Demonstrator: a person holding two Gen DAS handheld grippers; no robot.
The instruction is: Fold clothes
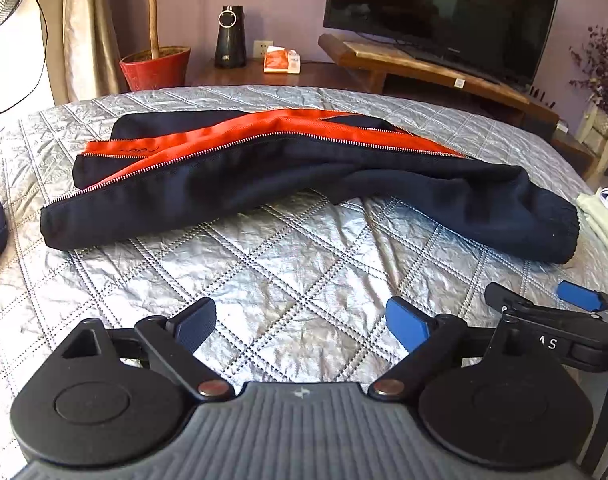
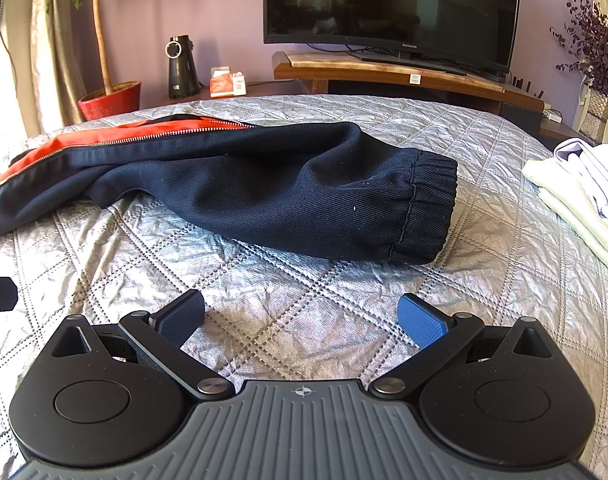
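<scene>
- Both hand-held grippers, left [image 1: 301,324] and right [image 2: 301,320], gape wide, empty, over the bed quilt [image 2: 287,280].
- Navy jacket [image 1: 263,184] lies just ahead, cuff [image 2: 428,216] rightward.
- Pinch cuff and hem edge squarely, lift evenly.

Jacket [image 1: 263,184] lies across bed [image 1: 287,272], folded clothes [image 2: 584,196] to its right, TV [image 2: 392,4] behind.

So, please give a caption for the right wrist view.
Open right gripper above silver quilt, facing dark jacket's ribbed cuff.
</scene>
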